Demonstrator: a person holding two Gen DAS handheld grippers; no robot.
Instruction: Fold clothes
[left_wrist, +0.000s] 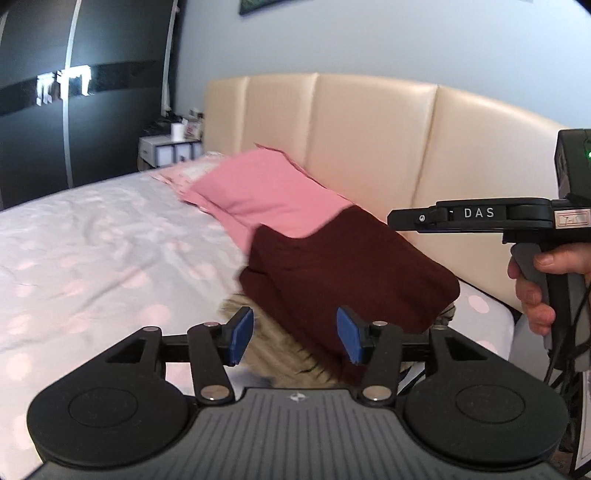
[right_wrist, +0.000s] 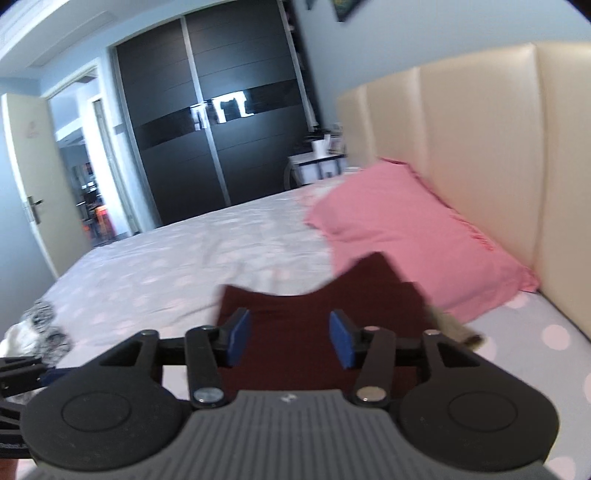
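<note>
A dark maroon knitted garment (left_wrist: 343, 266) lies folded in a thick bundle on a bed with a pale sheet dotted with faint pink spots (left_wrist: 92, 251), near a cream padded headboard (left_wrist: 369, 140). Its far edge rests against a plain pink pillow (left_wrist: 266, 192).

The left gripper (left_wrist: 294, 336) has its blue-padded fingers (left_wrist: 242, 334) apart, with nothing clamped; the maroon bundle's near corner sits just beyond the gap. The right gripper (right_wrist: 290, 338) is likewise parted and empty, hovering above the maroon cloth (right_wrist: 317, 314), pads not pressing on it.

Likely risks: the bundle looks loose and bulky, so with both grippers free a layer may slide open, or the raised corners at its far edge may spring up. A low approach by either gripper could snag the knit and drag the fold askew.

The left wrist view alone shows a shaggy tan, fur-like patch (left_wrist: 280, 350) poking out beneath the bundle, possibly a trim or another item, blurred. It also shows the right gripper's black body from the side and the person's hand (left_wrist: 535, 280) on its grey handle.

The right wrist view alone shows the garment's far edge with two peaks and a dip, a black-and-white patterned cloth (right_wrist: 40, 325) crumpled at the bed's left edge, a dark sliding wardrobe (right_wrist: 214, 122) and an open cream door (right_wrist: 33, 173).
</note>
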